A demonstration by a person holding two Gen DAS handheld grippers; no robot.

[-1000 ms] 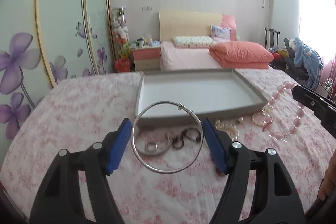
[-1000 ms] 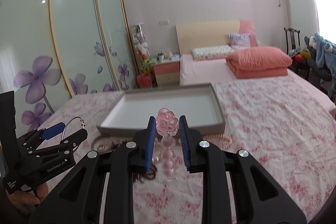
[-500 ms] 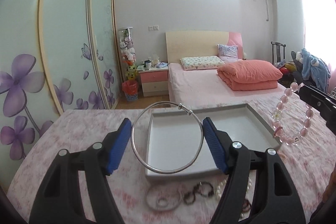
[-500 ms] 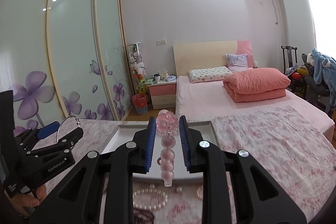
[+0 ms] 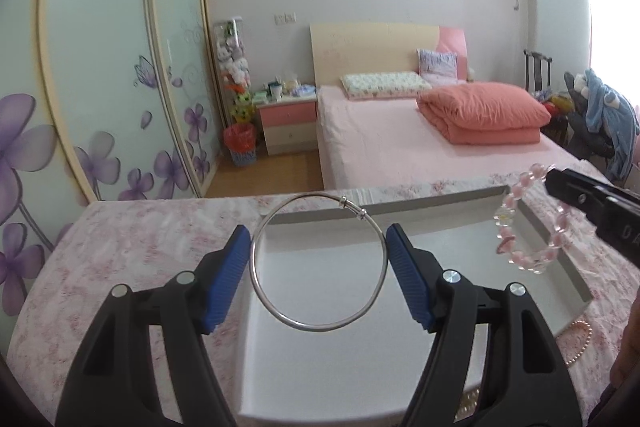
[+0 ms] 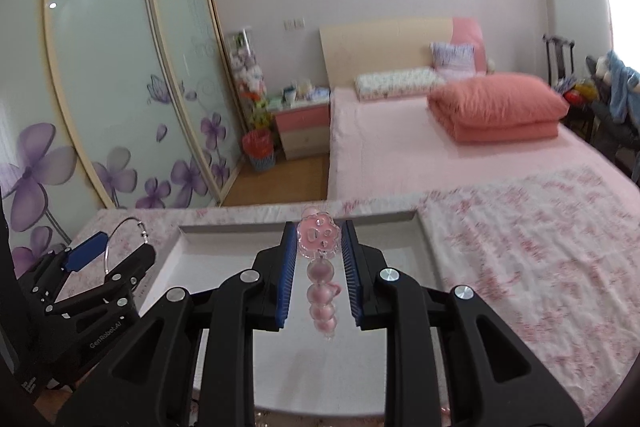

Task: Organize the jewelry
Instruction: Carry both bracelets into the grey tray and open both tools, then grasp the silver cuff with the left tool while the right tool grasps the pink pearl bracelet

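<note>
Both tools have moved forward since a second ago, and now they hang over the tray, where before they were over the small jewelry lying in front of it.

The counter (image 5: 132,259) has a pink flowery cloth on it. The big gray tray (image 5: 560,259) sits on that cloth, and its white floor is bare under both tools.

The left tool (image 5: 319,263) is spread wide, and its blue pads press on the two sides of a thin silver bangle (image 5: 320,325). The ring stands up between them, above the tray floor.

The right tool (image 6: 319,269) is nearly closed. It pinches a pink bead bracelet (image 6: 320,291) by its flower-shaped charm, and the beads hang down over the tray. In the left view the same bracelet (image 5: 536,259) dangles in a loop from the tip of the right tool (image 5: 592,203).

A pearl strand (image 5: 580,343) lies on the cloth just outside the tray's right edge.
</note>
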